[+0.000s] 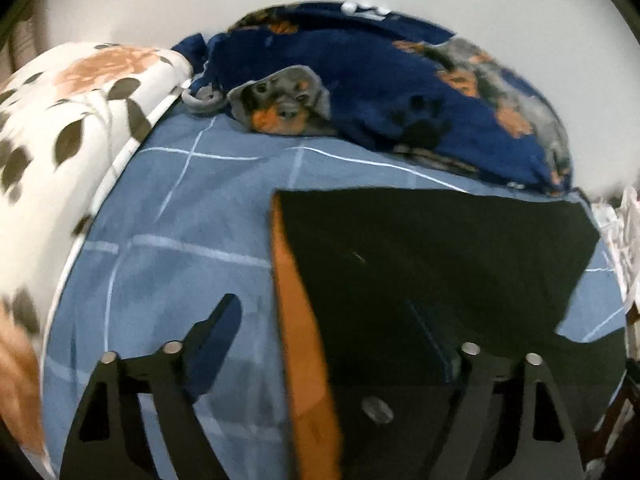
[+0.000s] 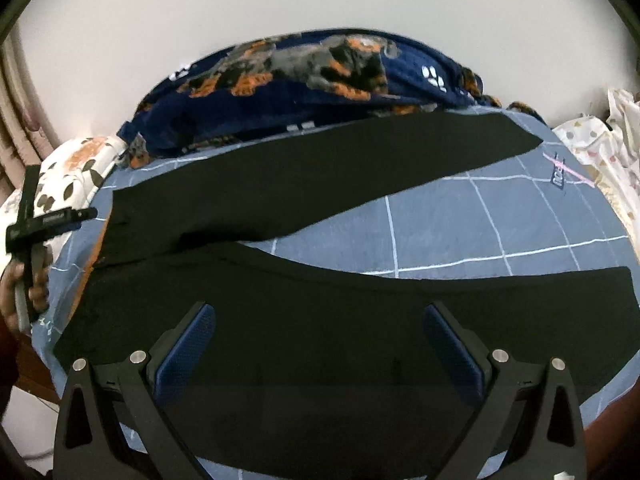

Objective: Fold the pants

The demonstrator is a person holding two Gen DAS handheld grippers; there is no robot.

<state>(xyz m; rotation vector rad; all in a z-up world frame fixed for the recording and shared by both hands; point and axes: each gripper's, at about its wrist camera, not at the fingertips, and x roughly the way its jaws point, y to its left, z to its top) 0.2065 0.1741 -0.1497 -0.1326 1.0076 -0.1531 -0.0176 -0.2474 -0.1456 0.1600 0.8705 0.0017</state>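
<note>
Black pants (image 2: 304,184) lie spread flat on the blue checked bedsheet (image 2: 480,224), legs apart in a V toward the right. In the left wrist view the pants (image 1: 420,248) show their orange waistband lining (image 1: 300,340) at the left edge and a button (image 1: 376,410). My left gripper (image 1: 332,328) is open, its fingers on either side of the waistband edge, low over the cloth. My right gripper (image 2: 320,320) is open and empty, just above the near leg (image 2: 360,320). The left gripper also shows in the right wrist view (image 2: 40,220), held by a hand.
A navy dog-print blanket (image 1: 400,92) is piled along the back of the bed against the white wall. A white floral pillow (image 1: 60,128) lies at the left. Light patterned cloth (image 2: 600,148) sits at the right edge of the bed.
</note>
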